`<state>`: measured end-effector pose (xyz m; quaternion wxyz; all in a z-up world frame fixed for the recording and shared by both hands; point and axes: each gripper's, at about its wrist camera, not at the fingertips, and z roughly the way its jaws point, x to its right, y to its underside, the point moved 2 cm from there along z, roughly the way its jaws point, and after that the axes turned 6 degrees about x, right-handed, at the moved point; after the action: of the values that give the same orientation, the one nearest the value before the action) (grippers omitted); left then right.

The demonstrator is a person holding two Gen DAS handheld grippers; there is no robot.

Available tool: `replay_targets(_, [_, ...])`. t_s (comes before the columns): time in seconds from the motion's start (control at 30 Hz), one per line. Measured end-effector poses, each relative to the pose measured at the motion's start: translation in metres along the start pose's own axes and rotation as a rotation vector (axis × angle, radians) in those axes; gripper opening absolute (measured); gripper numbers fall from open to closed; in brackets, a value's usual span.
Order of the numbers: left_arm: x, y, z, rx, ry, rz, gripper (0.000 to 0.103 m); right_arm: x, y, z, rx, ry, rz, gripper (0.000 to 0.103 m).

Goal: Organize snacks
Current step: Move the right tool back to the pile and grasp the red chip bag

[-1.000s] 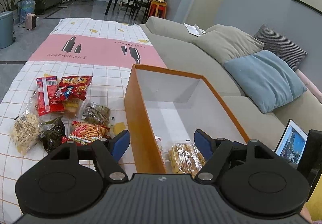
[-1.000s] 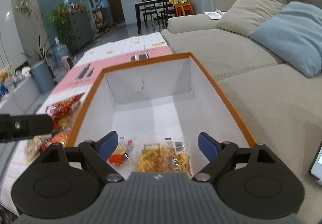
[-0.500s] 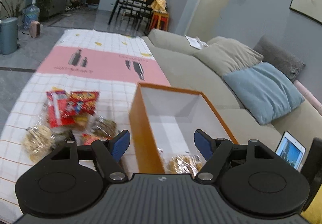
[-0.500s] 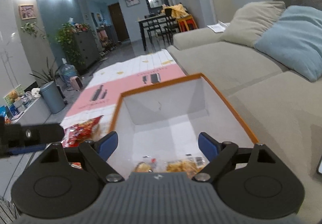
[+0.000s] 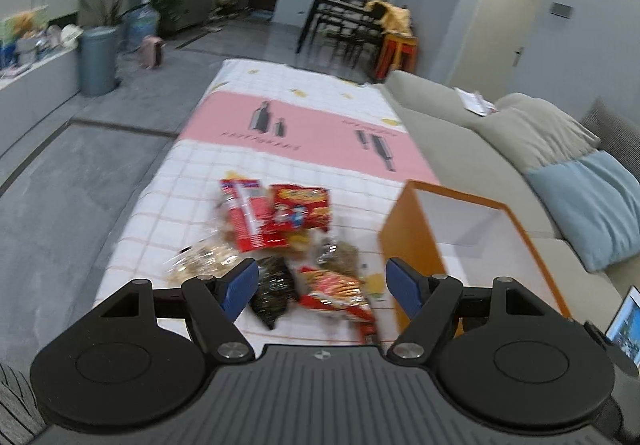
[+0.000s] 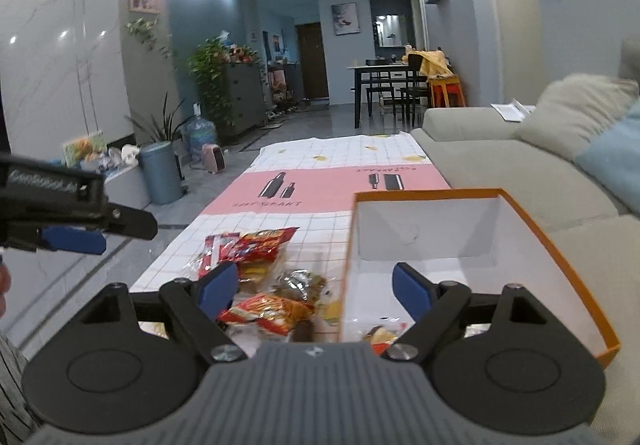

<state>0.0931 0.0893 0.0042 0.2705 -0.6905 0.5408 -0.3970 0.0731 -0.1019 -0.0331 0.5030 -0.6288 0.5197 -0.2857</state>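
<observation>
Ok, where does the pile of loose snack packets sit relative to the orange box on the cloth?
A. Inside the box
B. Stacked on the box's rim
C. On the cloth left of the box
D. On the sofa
C: the snack packets lie on the checked cloth, to the left of the orange box.

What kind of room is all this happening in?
Most likely a home living room open to a dining area: a grey sofa with cushions, a dining table with chairs behind, and potted plants along the wall.
</observation>
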Motion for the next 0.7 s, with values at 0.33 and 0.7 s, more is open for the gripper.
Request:
replay_targets(0.33, [-0.043, 0.011, 0.001, -0.015, -0.065, 0.003, 0.086, -0.043, 0.023, 0.028, -0.116, -0.119, -0.048, 0.057])
replay_targets(0.7, [-0.077, 0.025, 0.015, -0.057, -0.1, -0.007, 0.085, -0.068, 0.06, 0.077, -0.26, -0.006, -0.126, 0.037])
